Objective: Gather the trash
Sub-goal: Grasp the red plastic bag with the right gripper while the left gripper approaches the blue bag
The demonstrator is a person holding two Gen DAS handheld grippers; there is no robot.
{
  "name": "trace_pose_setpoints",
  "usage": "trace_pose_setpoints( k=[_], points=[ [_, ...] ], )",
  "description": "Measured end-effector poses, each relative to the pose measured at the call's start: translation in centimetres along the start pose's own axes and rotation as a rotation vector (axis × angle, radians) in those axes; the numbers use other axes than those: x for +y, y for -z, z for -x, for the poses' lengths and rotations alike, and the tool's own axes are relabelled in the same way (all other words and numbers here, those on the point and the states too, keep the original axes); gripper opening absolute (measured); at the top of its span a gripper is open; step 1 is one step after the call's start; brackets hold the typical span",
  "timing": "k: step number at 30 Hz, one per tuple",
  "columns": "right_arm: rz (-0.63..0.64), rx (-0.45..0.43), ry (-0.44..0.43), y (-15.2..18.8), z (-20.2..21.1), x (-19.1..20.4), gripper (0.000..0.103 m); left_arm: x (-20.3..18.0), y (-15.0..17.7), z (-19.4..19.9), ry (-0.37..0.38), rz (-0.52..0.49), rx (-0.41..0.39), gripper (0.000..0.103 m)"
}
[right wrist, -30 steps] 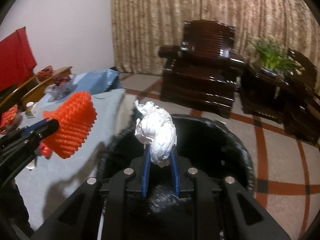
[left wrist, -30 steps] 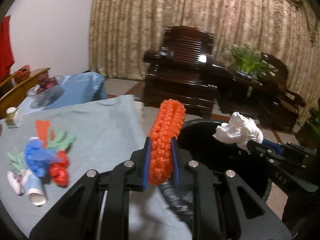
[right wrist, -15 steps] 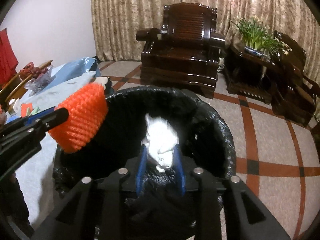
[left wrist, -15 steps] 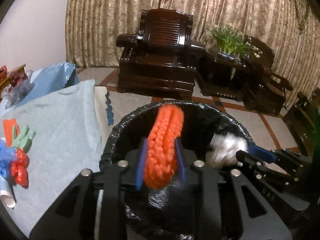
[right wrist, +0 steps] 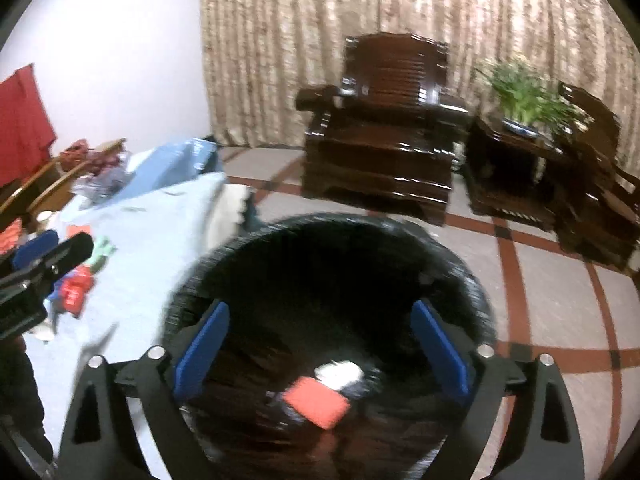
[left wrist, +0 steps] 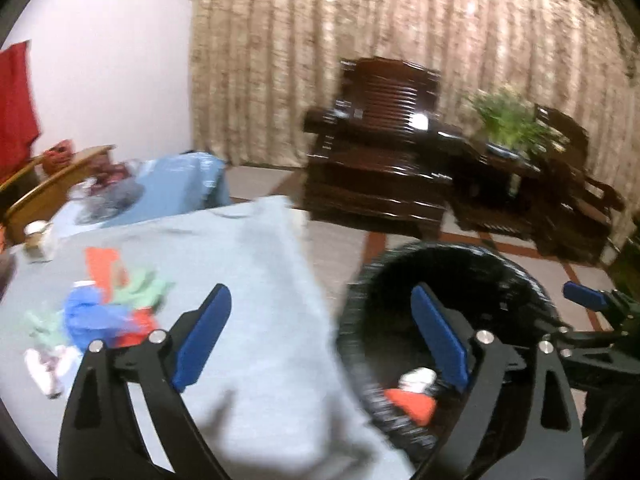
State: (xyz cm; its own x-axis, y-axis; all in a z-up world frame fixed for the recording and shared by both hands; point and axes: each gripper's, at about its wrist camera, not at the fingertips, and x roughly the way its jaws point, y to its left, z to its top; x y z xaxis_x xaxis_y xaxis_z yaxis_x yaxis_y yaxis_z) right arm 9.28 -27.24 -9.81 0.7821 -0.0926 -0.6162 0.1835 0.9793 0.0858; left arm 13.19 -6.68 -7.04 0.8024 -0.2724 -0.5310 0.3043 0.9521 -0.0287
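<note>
A black-lined trash bin [right wrist: 452, 258] stands on the floor beside the table; it also shows in the left wrist view [left wrist: 532, 280]. An orange foam net [right wrist: 318, 402] and a white paper wad [right wrist: 340, 372] lie inside it; both show in the left wrist view, the net [left wrist: 412, 402] and the wad [left wrist: 418, 380]. My left gripper [left wrist: 320, 336] is open and empty over the table edge and bin rim. My right gripper [right wrist: 320, 348] is open and empty above the bin. A pile of coloured trash [left wrist: 104, 312] lies on the table.
The table has a light blue cloth [left wrist: 248, 264]. A small jar [left wrist: 36, 240] and a bag of items [left wrist: 108, 196] stand at its far left. A dark wooden armchair [right wrist: 384, 128] and a side table with a plant [right wrist: 524, 104] stand beyond the bin.
Both grippers have opened and dropped the orange net and the white wad into the bin. Both have pulled back and up, and the left view has swung toward the table.
</note>
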Motion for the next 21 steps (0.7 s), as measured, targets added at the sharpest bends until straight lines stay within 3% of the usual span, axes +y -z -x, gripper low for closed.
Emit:
trace_pose_setpoints(
  k=[10,15,21],
  points=[
    [0.103,-0.033,-0.197,-1.7,-1.2,12.0,0.096,14.5,1.8,5.6,-0.303,0.144,-0.020,0.091],
    [0.163,-0.036,-0.270,-0.9,-3.1,18.4,0.096,19.4,3.2,6.8,-0.399,0.184,0.002,0.091],
    [0.211,0.009,-0.334,0.9,-6.5,24.1,0.095,23.1,5.4,6.8,-0.462,0.215,0.032,0.091]
  ],
)
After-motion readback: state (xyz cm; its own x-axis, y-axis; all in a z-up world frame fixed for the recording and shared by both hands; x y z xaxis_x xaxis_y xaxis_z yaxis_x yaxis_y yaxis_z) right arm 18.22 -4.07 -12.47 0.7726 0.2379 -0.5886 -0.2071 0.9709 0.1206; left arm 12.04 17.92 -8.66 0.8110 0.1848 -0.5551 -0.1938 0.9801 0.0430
